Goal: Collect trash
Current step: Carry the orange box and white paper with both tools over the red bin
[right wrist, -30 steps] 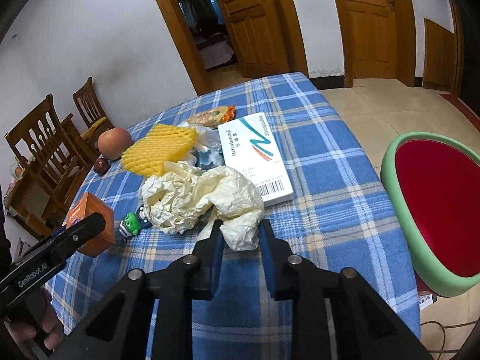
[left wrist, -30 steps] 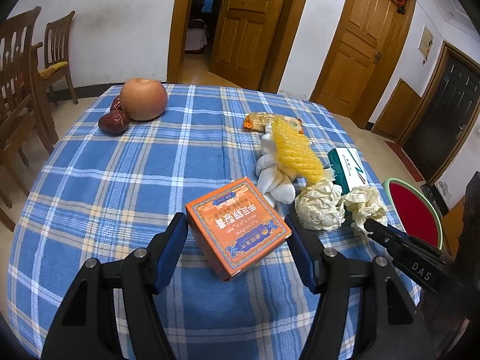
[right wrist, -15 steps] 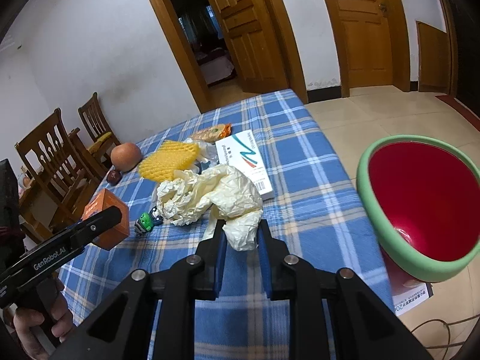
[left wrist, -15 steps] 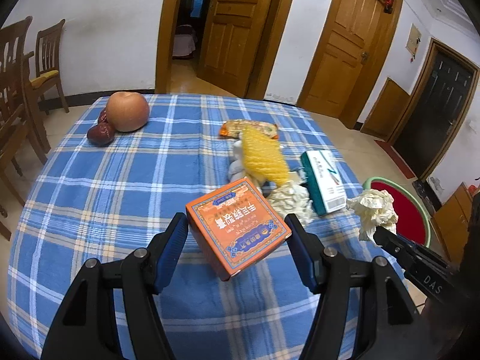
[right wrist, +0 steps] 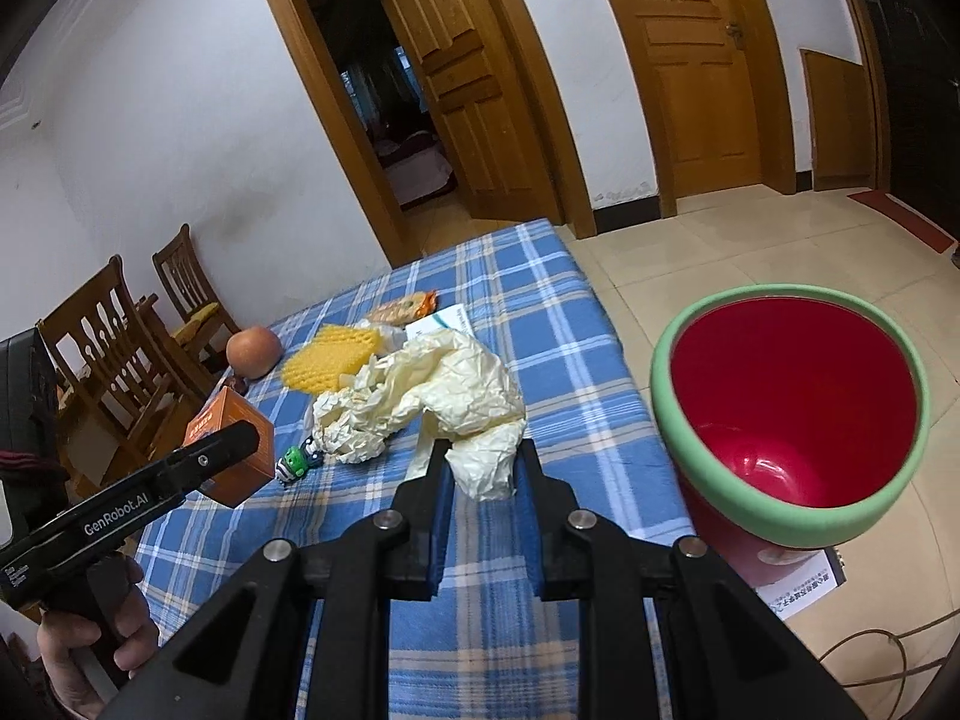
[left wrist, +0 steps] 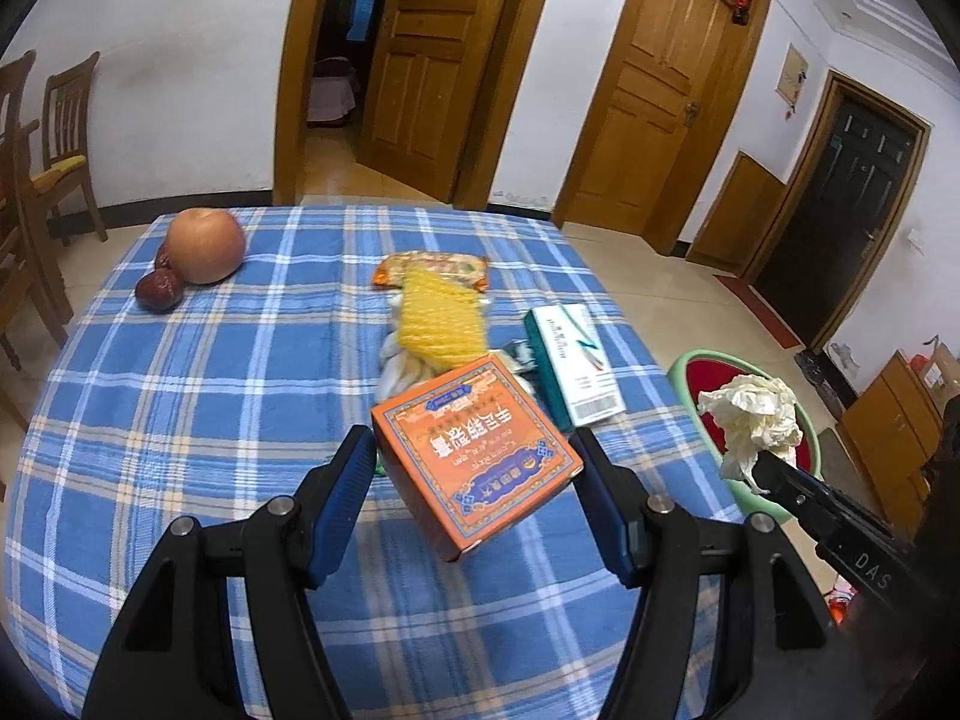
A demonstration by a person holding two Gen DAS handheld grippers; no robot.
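Right wrist: left gripper (right wrist: pixel 240 438) marked GenRobot.AI, orange box (right wrist: pixel 231 441)

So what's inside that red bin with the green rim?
The red bin looks empty: bare red walls and part of the bottom show. Its near rim hides the rest of the bottom.

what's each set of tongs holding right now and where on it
The left tongs clamp the orange box across two opposite sides. The right tongs pinch the crumpled paper by its lower end.

Orange box (left wrist: pixel 477 456); blue-plaid tablecloth (left wrist: pixel 198 396); bin (right wrist: pixel 900 516) (green rim, red)
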